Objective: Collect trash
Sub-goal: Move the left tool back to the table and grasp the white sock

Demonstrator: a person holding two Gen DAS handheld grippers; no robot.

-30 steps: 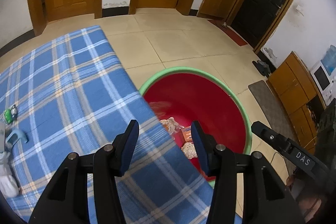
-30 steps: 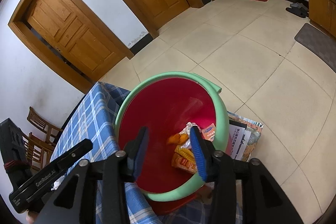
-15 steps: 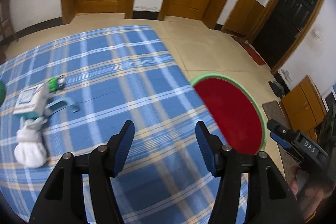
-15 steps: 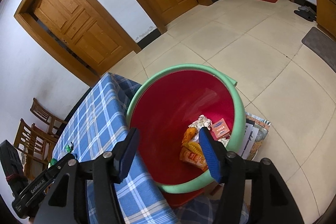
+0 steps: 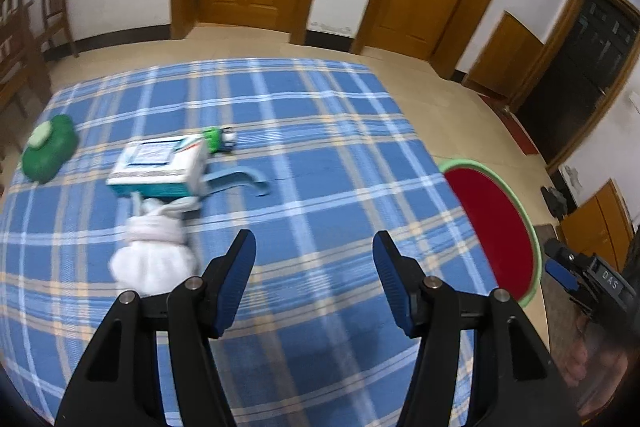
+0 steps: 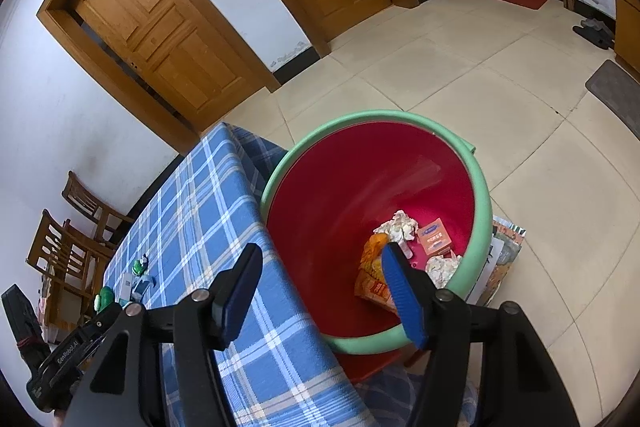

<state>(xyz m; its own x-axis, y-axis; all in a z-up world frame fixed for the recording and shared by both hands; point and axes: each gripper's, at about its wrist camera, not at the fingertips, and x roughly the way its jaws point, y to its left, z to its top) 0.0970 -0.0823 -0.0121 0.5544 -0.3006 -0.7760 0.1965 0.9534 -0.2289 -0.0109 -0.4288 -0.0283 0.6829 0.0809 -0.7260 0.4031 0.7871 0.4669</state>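
My left gripper (image 5: 314,247) hangs open and empty over the blue plaid table (image 5: 320,131). Ahead to its left lie a white crumpled tissue (image 5: 152,255), a white and teal box (image 5: 160,167), a pale blue strip (image 5: 240,183) and a small green wrapper (image 5: 218,141). My right gripper (image 6: 320,259) hovers over the near rim of the red bin (image 6: 360,117), its jaws opening with nothing between them. In the bin lie an orange snack bag (image 6: 372,275), crumpled papers (image 6: 398,227) and a small orange box (image 6: 434,237).
A green round container (image 5: 48,151) sits at the table's far left. The bin (image 5: 534,251) stands on the floor against the table's right edge. Wooden chairs (image 6: 68,251) stand beyond the table. Papers (image 6: 504,259) lie beside the bin.
The left gripper has swung away from the bin to face the items on the table. Both grippers' jaws have widened. The right gripper stays over the bin.
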